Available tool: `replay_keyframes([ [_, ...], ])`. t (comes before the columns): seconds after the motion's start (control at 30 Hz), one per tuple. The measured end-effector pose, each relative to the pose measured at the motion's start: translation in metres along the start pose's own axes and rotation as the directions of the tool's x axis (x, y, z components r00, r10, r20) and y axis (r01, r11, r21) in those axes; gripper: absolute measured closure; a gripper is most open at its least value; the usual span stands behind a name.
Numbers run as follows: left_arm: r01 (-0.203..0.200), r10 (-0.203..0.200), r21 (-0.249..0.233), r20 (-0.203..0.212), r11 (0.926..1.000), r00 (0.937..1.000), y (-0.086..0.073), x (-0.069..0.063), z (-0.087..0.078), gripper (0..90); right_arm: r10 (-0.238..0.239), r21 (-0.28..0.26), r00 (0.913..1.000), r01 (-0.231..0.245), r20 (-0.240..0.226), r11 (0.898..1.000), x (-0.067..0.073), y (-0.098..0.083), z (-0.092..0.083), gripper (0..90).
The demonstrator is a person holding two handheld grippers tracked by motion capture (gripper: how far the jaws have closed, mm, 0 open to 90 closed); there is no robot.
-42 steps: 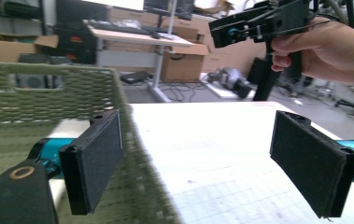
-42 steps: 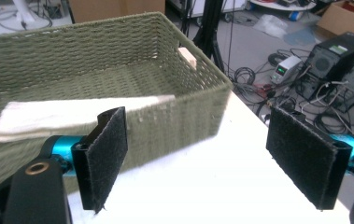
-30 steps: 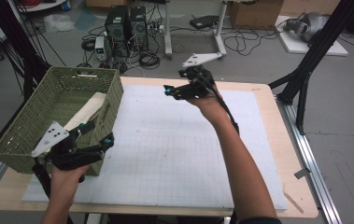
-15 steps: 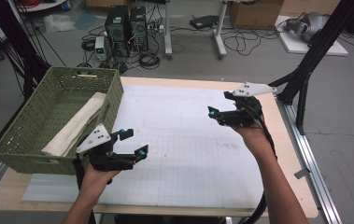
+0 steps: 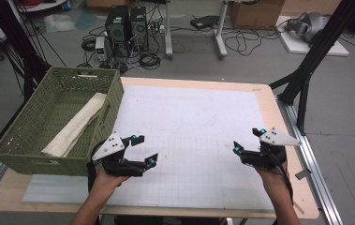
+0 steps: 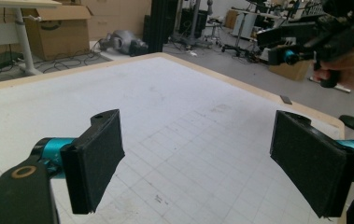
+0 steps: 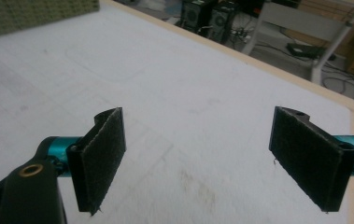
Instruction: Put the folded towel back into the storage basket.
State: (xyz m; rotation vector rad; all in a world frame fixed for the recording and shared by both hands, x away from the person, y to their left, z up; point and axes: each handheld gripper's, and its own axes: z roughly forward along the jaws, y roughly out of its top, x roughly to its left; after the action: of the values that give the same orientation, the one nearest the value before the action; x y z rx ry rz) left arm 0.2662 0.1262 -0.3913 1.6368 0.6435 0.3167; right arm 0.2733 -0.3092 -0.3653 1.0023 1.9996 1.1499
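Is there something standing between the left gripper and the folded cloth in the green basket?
Yes: the basket's near wall stands between the left gripper and the folded cloth. The way from above looks open.

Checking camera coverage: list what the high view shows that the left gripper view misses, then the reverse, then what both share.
High view: the green wicker basket at the table's left with a folded beige cloth inside, plus computer towers on the floor.

Left gripper view: its own black pads close up, wide apart, with nothing between them, and cardboard boxes beyond the table.

Both: the white gridded mat, the wooden table edge, and the right gripper.
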Motion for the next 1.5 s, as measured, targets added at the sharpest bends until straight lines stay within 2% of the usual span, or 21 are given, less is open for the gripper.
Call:
replay_keyframes([
  [0.1, -0.007, 0.007, 0.004, -0.009, 1.0, 0.9999, -0.003, 0.0, 0.002, 17.6, 0.002, -0.011, 0.9998, -0.002, 0.019, 1.0, 0.007, -0.017, -0.006, 17.5],
  [0.17, -0.013, 0.014, 0.01, -0.014, 0.9999, 0.9998, -0.006, 0.0, 0.003, 17.7, 0.019, -0.021, 0.9996, -0.019, 0.021, 1.0, 0.01, -0.026, -0.008, 17.5],
  [0.37, -0.024, 0.025, 0.017, -0.04, 0.9996, 0.9989, -0.013, 0.001, 0.003, 17.3, 0.055, -0.039, 0.9983, -0.054, 0.017, 0.998, 0.012, -0.047, -0.008, 17.5],
  [0.47, -0.024, 0.025, 0.033, -0.046, 0.9992, 0.9986, -0.018, 0.001, 0.005, 17.2, 0.06, -0.027, 0.9981, -0.06, 0.012, 0.998, 0.012, -0.055, -0.007, 17.5],
  [0.67, -0.038, 0.04, 0.047, -0.049, 0.9982, 0.998, -0.022, -0.001, 0.007, 17.3, 0.046, -0.015, 0.9989, -0.046, 0.011, 0.999, 0.011, -0.058, -0.002, 17.5],
  [0.97, -0.026, 0.03, 0.06, -0.062, 0.9979, 0.9976, -0.027, 0.0, 0.005, 17.3, 0.025, -0.005, 0.9996, -0.025, 0.014, 1.0, 0.015, -0.057, 0.002, 17.5],
  [1.5, -0.028, 0.032, 0.054, -0.075, 0.9982, 0.9967, -0.026, 0.0, 0.004, 17.4, 0.034, -0.013, 0.9993, -0.034, 0.018, 0.999, 0.015, -0.055, 0.0, 17.5],
])
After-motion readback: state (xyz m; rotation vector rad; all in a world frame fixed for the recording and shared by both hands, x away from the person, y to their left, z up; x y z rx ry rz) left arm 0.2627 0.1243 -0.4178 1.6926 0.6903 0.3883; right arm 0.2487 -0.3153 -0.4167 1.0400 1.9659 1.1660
